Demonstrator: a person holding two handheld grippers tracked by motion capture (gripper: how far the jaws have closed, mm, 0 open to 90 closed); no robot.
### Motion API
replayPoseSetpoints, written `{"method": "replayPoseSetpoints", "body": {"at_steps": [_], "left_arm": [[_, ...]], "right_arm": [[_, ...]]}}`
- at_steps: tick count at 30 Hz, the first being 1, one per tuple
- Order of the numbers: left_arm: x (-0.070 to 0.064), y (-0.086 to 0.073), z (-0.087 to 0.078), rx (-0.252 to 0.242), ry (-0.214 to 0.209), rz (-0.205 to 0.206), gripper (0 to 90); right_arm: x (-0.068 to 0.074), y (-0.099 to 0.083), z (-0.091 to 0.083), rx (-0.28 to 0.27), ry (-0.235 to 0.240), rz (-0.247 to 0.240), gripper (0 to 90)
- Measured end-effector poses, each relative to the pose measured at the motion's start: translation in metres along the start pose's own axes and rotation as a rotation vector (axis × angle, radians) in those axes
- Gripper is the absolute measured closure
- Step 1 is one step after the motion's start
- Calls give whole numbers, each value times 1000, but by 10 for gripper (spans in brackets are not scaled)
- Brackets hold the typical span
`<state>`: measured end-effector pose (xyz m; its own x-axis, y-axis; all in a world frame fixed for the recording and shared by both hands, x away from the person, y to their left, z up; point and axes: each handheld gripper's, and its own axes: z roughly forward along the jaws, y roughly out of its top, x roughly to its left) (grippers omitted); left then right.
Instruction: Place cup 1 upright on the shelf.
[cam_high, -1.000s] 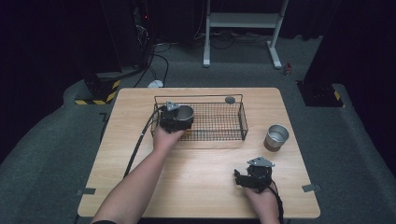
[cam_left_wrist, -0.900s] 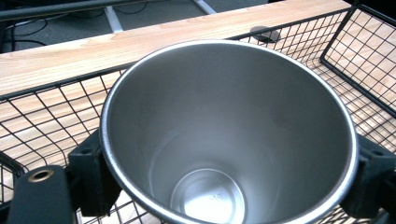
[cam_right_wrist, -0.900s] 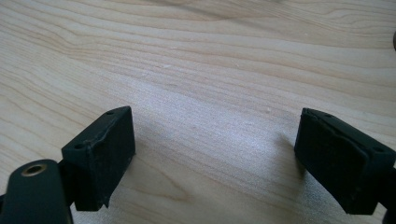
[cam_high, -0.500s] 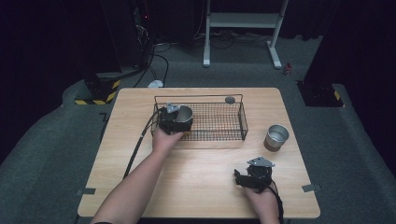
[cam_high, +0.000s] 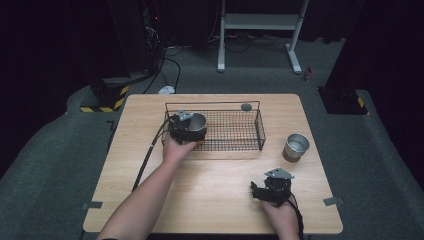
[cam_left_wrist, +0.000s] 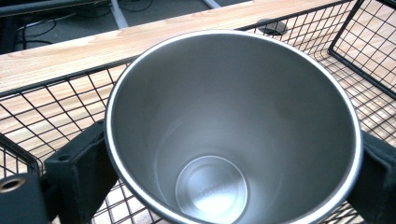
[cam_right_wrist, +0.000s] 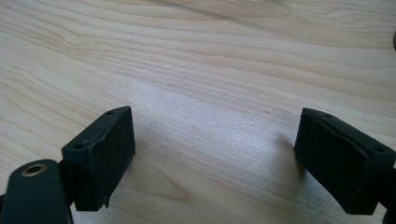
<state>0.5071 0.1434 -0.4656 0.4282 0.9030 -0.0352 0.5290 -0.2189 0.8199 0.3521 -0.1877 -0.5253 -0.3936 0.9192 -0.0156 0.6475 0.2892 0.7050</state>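
While the left gripper (cam_high: 192, 125) still hugs the shiny round steel cup (cam_left_wrist: 233, 135) inside the black wire basket (cam_high: 235, 131) at upper left, the right gripper (cam_high: 260, 191) rests wide open, holding nothing.

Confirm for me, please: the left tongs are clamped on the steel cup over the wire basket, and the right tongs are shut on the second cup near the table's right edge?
Not quite. The right tongs are open over bare table, as the right gripper view shows; the second cup stands apart in the high view. The left tongs do clamp the steel cup over the wire basket.
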Motion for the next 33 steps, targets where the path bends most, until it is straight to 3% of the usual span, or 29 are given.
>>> {"method": "replayPoseSetpoints", "body": {"at_steps": [5,33], "left_arm": [[1,1,-2,11,7,-6,4],[3,2,-21,-2,-27,6,7]], "right_arm": [[0,0,0,0,0,0,122],[0,0,0,0,0,0,122]]}}
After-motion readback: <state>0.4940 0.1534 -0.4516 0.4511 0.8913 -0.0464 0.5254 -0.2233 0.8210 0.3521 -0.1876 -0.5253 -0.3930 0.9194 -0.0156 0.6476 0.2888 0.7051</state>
